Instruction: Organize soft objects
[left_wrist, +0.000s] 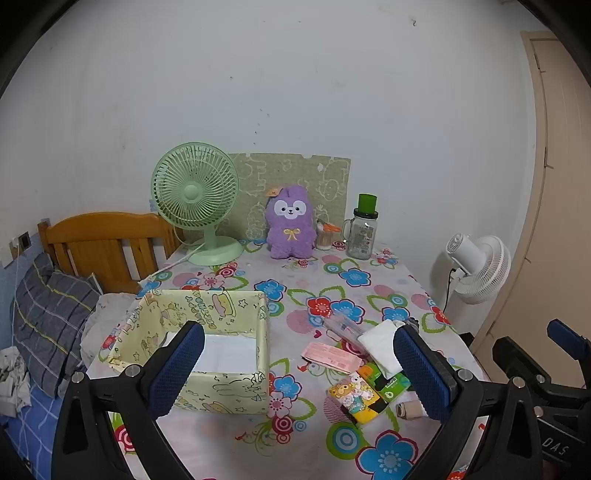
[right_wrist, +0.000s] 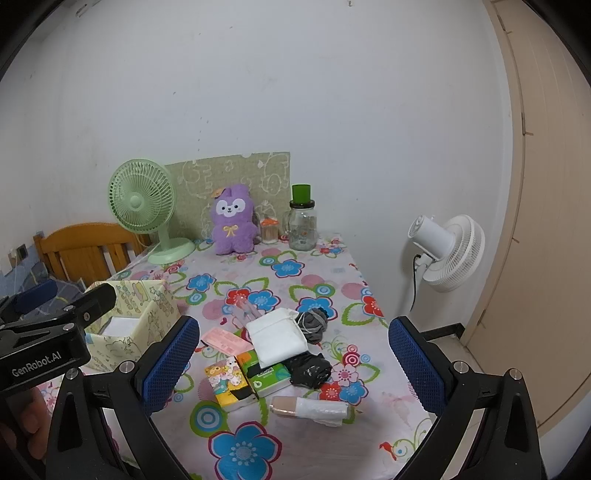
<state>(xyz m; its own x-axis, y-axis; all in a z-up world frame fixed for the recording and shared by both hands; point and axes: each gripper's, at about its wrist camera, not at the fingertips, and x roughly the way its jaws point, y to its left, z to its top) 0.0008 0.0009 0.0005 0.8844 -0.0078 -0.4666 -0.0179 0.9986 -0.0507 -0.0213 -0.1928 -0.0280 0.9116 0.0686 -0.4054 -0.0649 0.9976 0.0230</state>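
A yellow-green fabric box (left_wrist: 207, 354) stands open on the floral table, also in the right wrist view (right_wrist: 129, 325). Right of it lies a pile: a white folded cloth (right_wrist: 275, 338), a pink packet (right_wrist: 225, 341), a yellow cartoon tissue pack (right_wrist: 227, 384), a green tissue pack (right_wrist: 267, 376), a black bag (right_wrist: 310, 369), grey rolled socks (right_wrist: 314, 323) and a beige roll in plastic (right_wrist: 310, 406). A purple plush (left_wrist: 290, 223) sits at the back. My left gripper (left_wrist: 299, 369) is open and empty above the near table edge. My right gripper (right_wrist: 295, 369) is open and empty, over the pile.
A green desk fan (left_wrist: 195, 195), a glass jar with green lid (left_wrist: 362, 232) and a small cup (left_wrist: 325, 236) stand at the table's back. A white standing fan (right_wrist: 447, 254) is right of the table. A wooden bed headboard (left_wrist: 103, 240) and pillow are left.
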